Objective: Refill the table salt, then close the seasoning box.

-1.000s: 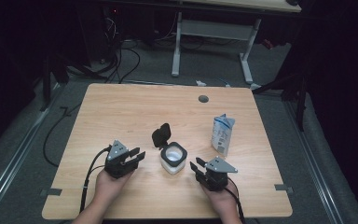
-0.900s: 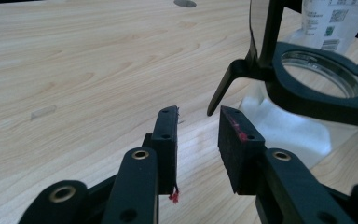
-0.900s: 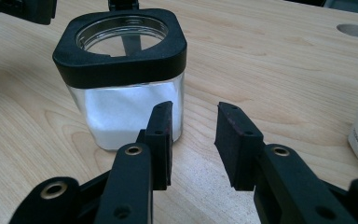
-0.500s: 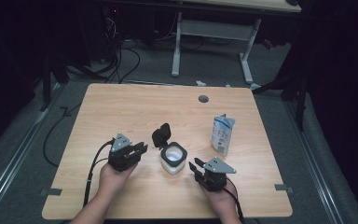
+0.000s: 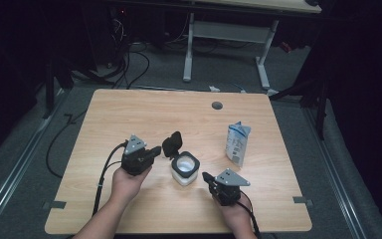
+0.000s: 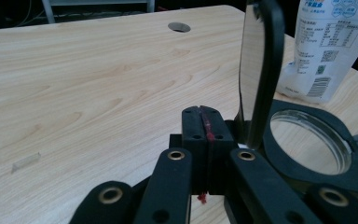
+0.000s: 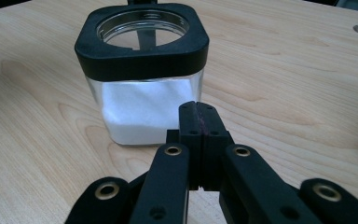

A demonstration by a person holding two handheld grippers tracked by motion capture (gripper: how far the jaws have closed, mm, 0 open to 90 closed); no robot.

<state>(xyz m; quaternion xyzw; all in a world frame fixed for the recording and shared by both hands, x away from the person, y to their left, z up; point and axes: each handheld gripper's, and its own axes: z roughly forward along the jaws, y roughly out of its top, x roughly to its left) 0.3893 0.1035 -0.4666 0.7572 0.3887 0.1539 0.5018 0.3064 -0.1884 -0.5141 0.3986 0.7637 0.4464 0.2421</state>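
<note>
Counter (image 5: pixel 129 114): we see a pale wood top with a round hole (image 5: pixel 217 105) near its far edge.
Carton (image 5: pixel 238 143): we see it upright, long axis vertical, on the right half of the counter, apart from the jar and beyond the right gripper.
Jar (image 5: pixel 184 168): we find it near the middle of the counter, between the two grippers. It stands upright on its base, square black collar and open mouth facing up, white powder inside.
Lid (image 5: pixel 172 145): we see it hinged at the jar's far-left corner and swung up, nearly on edge. In the left gripper view it rises as a dark slab (image 6: pixel 260 70) just right of the fingers.
Left gripper (image 5: pixel 151 153): we see the hand come from the bottom edge, with the gripper aimed right toward the lid. Its fingers (image 6: pixel 192 123) are pressed together on nothing, tips just beside the lid's lower edge; touching or not, we cannot tell.
Right gripper (image 5: pixel 209 178): we see it aimed up-left at the jar. Its fingers (image 7: pixel 190 122) are closed flat against each other, empty, tips just short of the jar's glass wall (image 7: pixel 142 112).
</note>
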